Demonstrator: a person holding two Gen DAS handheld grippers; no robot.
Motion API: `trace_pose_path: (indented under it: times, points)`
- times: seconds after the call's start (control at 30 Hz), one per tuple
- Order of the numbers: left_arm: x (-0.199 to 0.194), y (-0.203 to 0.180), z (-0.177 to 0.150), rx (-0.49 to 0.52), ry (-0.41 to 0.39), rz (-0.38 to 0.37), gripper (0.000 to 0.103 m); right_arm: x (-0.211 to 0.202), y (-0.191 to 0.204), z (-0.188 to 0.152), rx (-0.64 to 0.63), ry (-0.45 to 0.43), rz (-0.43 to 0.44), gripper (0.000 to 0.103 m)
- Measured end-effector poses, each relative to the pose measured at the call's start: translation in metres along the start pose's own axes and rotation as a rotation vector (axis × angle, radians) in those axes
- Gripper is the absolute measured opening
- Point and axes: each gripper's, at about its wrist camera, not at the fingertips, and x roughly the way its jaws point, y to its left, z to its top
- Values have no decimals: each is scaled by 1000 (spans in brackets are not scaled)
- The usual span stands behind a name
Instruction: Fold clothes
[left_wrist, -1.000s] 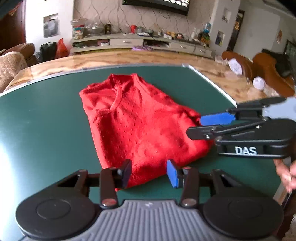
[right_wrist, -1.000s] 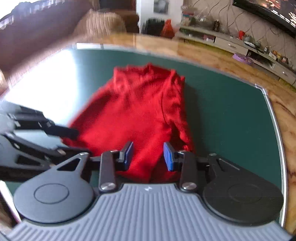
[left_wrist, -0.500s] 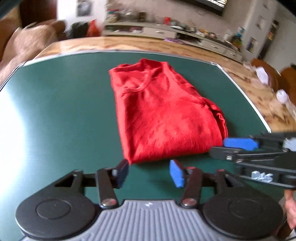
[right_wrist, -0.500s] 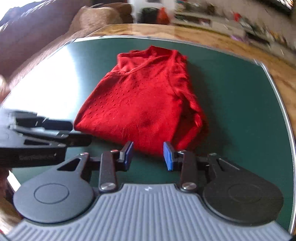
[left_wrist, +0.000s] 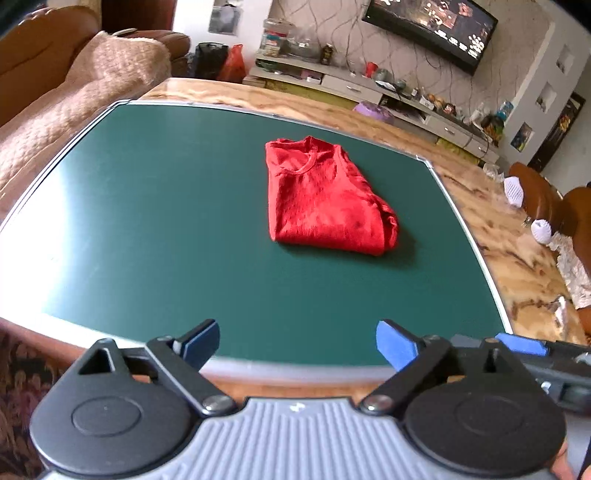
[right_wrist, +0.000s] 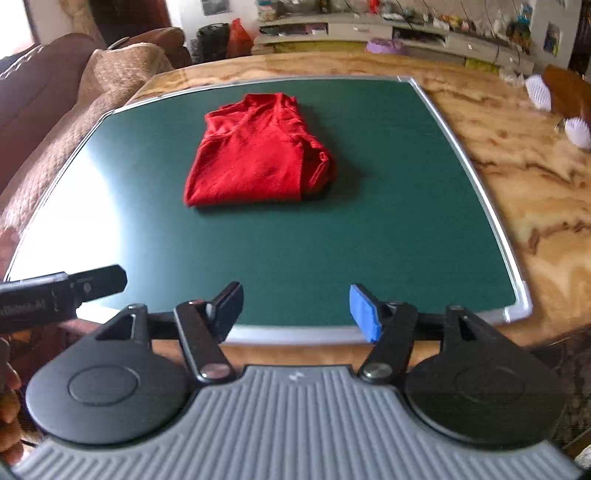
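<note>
**Green mat, red top folded, both tools released**

Green matte board (left_wrist: 155, 229) with a thin metal rim is laid on a glossy wood-grain table (left_wrist: 509, 251). Wide bare green is left on every side of the garment; the broadest stretch runs between it and the near edge. Glare is seen on the mat's left side in both views. A band of table wood is exposed beyond the right rim and the far rim.

Quilted tan sofa cover (left_wrist: 74, 110) is noted just past the left rim, pebbled in texture.

Red knit top (left_wrist: 321, 199) is found folded into a compact, roughly rectangular bundle, lying flat on the far half of the mat, neckline toward the far edge. Its near fold is straight; its right side is bunched and rounded. No tool touches it; both are well apart from it.

Left gripper (left_wrist: 297, 345) is held over the near rim of the mat, jaws spread wide and just opened further, nothing between the blue pads. Black arms, ribbed grey body.

Right gripper (right_wrist: 295, 308) is likewise held over the near rim, jaws parted and just opened, nothing between them. Each tool's tip is glimpsed at the side of the other's view.
</note>
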Motion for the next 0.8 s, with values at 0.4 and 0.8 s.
trace_pose_path:
  times: [0.4,0.8]
  points:
    - [-72,-13,-34,46,-74,96,99,-70,32,-44,-30,-79,-73,84]
    - [-82,-37,-29,98,-142,123,103,-86,24,-55,11,-198,-106,84]
